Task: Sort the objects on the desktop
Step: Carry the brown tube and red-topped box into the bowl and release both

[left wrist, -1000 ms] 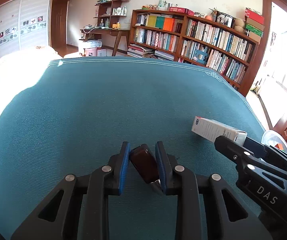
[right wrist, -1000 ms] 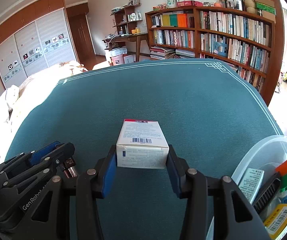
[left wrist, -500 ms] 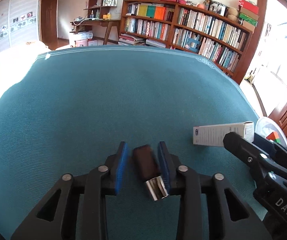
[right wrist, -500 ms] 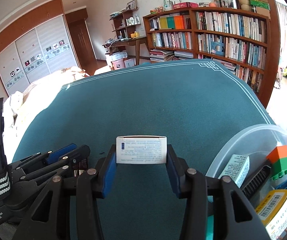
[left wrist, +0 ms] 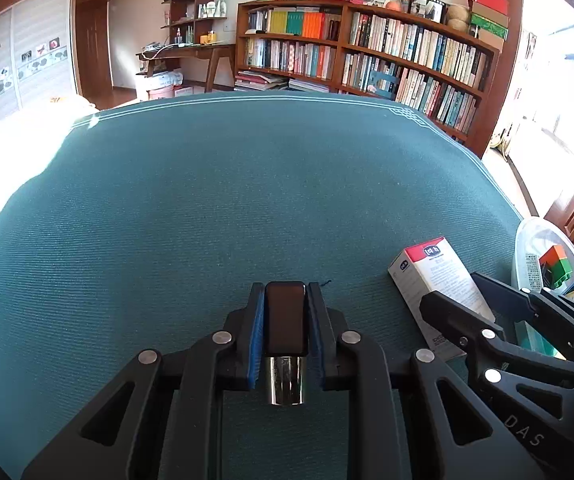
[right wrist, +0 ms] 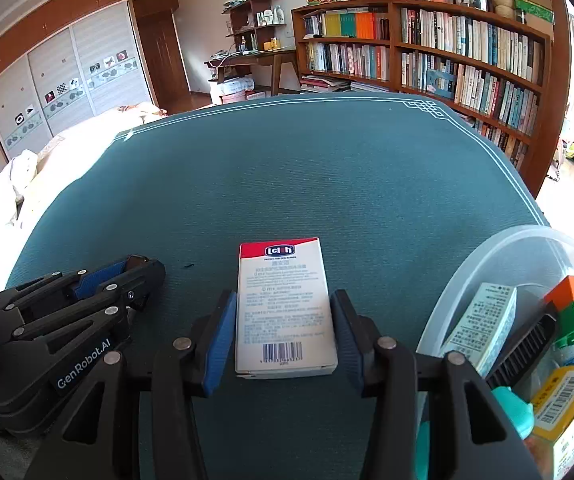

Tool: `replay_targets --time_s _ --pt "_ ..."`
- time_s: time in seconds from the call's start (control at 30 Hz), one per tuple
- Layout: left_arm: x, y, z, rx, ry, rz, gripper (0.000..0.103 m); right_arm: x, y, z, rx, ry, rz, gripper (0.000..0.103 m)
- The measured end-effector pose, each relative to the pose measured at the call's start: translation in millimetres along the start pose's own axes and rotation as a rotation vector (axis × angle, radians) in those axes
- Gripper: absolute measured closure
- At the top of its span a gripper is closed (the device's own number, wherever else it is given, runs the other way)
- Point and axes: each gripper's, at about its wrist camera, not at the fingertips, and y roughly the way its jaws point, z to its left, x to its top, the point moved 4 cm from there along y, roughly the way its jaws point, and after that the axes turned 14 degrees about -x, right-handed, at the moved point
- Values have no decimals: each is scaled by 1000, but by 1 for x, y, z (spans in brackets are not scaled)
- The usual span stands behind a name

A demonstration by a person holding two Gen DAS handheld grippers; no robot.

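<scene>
The left gripper (left wrist: 285,322) is clamped on a dark tube (left wrist: 285,320) with a silver end, low over the teal bench (left wrist: 207,208). The right gripper (right wrist: 281,330) pinches a white box (right wrist: 283,308), right beside the clear bin (right wrist: 487,264) of sorted things.

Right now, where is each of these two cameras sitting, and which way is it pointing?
Left wrist view: on the left gripper, looking forward over the green table toward the bookshelf; its fingers clamp a dark lipstick.
Right wrist view: on the right gripper, facing the same way; its fingers flank a white box, beside a clear bin.
Shared: table, bookshelf, box and bin appear in both, and each view catches the other gripper at its edge.
</scene>
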Motion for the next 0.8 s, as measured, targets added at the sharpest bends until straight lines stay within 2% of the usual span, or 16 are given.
replay_targets --time_s 0.2,0.43,0.63,0.8 --pt "4 -7 -4 -13 9 -22 81 -1 -6 -6 19 35 -13 52" --pt "9 -13 -12 -23 18 -36 81 11 -35 -19 7 93 -108 52" --pt "12 -14 -30 -52 36 -32 82 12 -53 -49 -11 158 -129 53" --pt "16 -16 -59 -94 77 -27 82 5 -68 -85 -57 205 -143 53"
